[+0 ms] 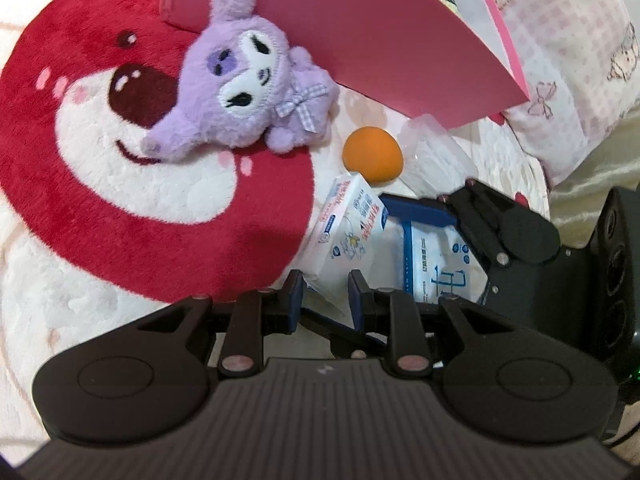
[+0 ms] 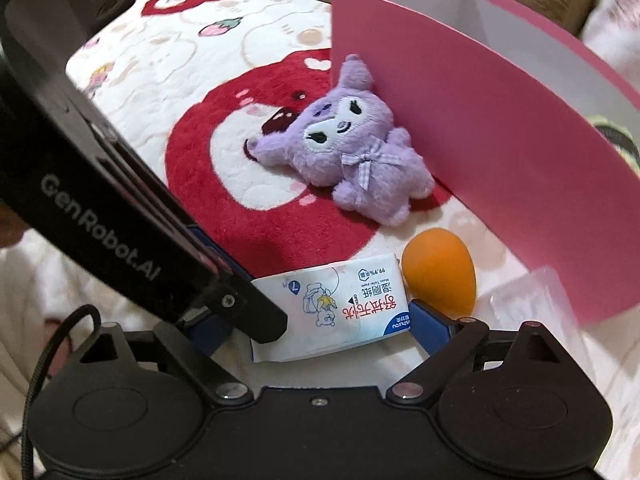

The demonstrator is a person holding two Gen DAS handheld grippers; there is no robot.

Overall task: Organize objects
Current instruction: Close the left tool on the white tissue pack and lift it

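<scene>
A white wet-wipes pack (image 1: 352, 224) (image 2: 340, 304) lies on the blanket. My left gripper (image 1: 325, 294) is shut on its near edge. My right gripper (image 2: 320, 320) is open, with the same pack between its blue pads (image 2: 434, 322); it also shows in the left wrist view (image 1: 480, 216). An orange egg-shaped sponge (image 1: 373, 154) (image 2: 440, 270) lies just past the pack. A purple plush toy (image 1: 244, 84) (image 2: 352, 148) leans against the pink box (image 1: 360, 28) (image 2: 480, 128). A second white pack with blue print (image 1: 440, 264) lies under the right gripper.
A fleecy blanket with a big red bear face (image 1: 132, 184) (image 2: 224, 168) covers the surface. A clear plastic wrapper (image 1: 432, 156) (image 2: 532, 300) lies beside the sponge. A pink checked pillow (image 1: 568, 60) is at the back right.
</scene>
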